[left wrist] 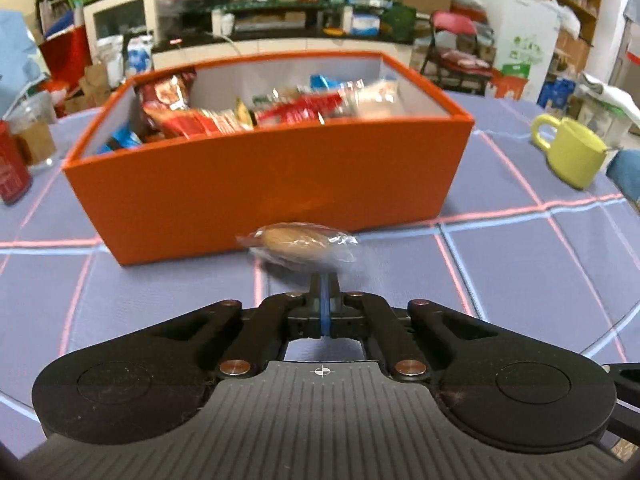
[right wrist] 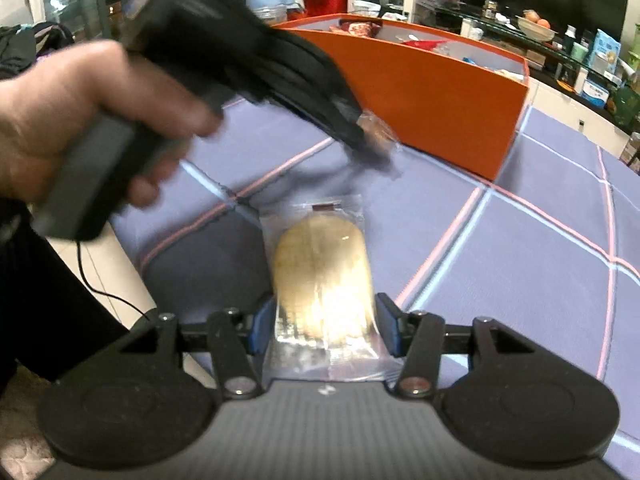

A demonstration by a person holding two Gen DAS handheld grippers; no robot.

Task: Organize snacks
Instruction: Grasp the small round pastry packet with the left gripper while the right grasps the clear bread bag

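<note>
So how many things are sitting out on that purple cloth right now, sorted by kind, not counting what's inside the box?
Clear-wrapped pastries: 2, one in the left gripper at, one in the right gripper at
Orange box: 1
Yellow mug: 1
Red can: 1
Plastic cup: 1
Total: 6

Seeing even indoor light. Fisheye bending my edges, corners going dark. Glare blowing out wrapped bun point(right wrist: 324, 276) between my pads; my left hand point(right wrist: 80, 120) smearing with motion blur.
</note>
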